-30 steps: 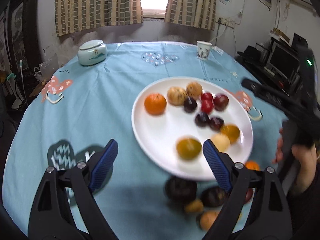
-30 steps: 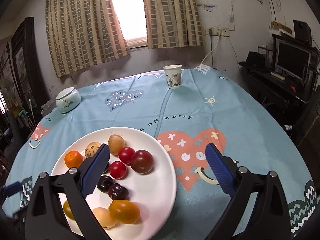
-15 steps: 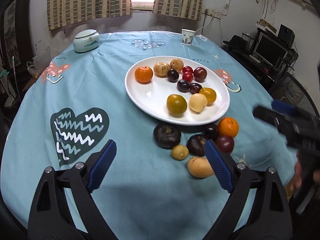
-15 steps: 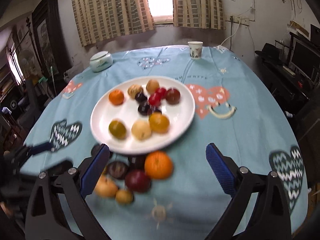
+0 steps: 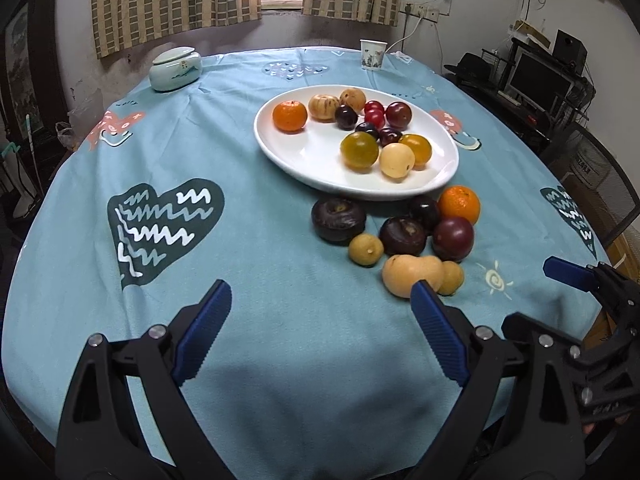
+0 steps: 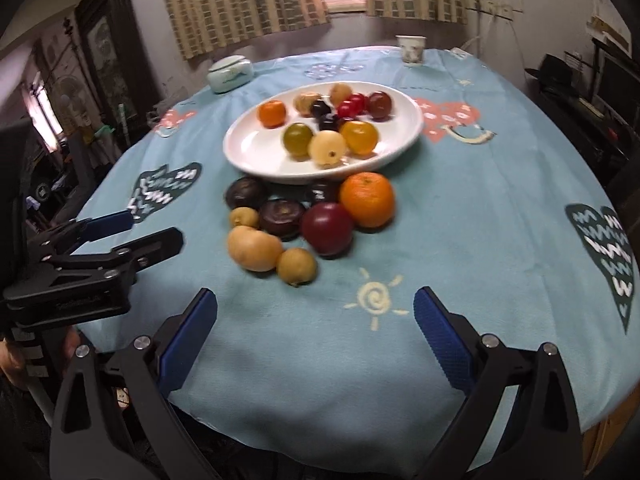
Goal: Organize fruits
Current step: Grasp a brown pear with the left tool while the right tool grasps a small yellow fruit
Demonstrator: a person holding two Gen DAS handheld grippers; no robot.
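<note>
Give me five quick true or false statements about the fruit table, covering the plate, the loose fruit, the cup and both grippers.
1. An orange lies on the cloth beside the plate. True.
2. The left gripper holds a fruit. False: it is open and nothing sits between its fingers.
3. The plate is empty. False: it holds about a dozen fruits, including a second orange.
4. A paper cup stands upright near the far edge of the table. True.
5. The right gripper is shut on the dark red plum. False: it is open, and the plum lies on the cloth beyond its fingers.
</note>
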